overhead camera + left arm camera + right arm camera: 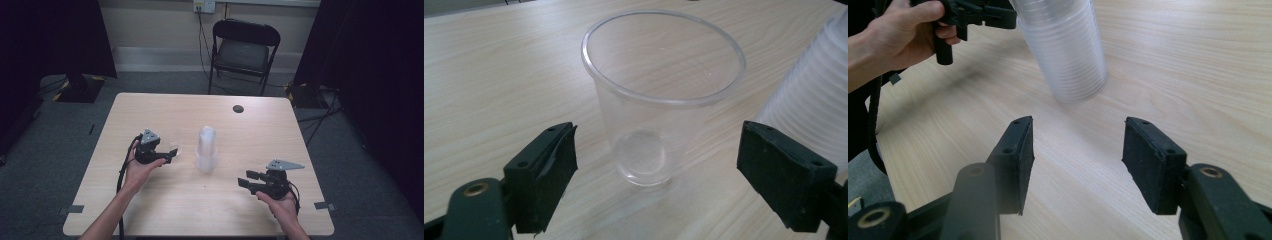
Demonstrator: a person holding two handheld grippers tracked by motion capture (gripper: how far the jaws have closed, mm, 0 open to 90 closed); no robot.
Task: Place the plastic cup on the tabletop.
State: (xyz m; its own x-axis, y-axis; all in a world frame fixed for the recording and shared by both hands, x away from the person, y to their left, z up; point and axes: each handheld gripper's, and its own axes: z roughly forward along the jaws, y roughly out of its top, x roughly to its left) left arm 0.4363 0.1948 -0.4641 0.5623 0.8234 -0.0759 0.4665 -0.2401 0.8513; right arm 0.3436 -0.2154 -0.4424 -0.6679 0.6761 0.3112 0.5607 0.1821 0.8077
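Left gripper view: clear cup (pixel 659 110) upright, mouth up.

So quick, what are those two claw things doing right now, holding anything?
Left gripper: open, jaws either side of a clear plastic cup, not gripping it.
Right gripper: open, holding nothing, short of the stack of cups.

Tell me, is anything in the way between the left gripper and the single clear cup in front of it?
Nothing visible. The left gripper has its jaws open, one on either side of the clear cup, with bare table between. The stack of cups stands off to the side.
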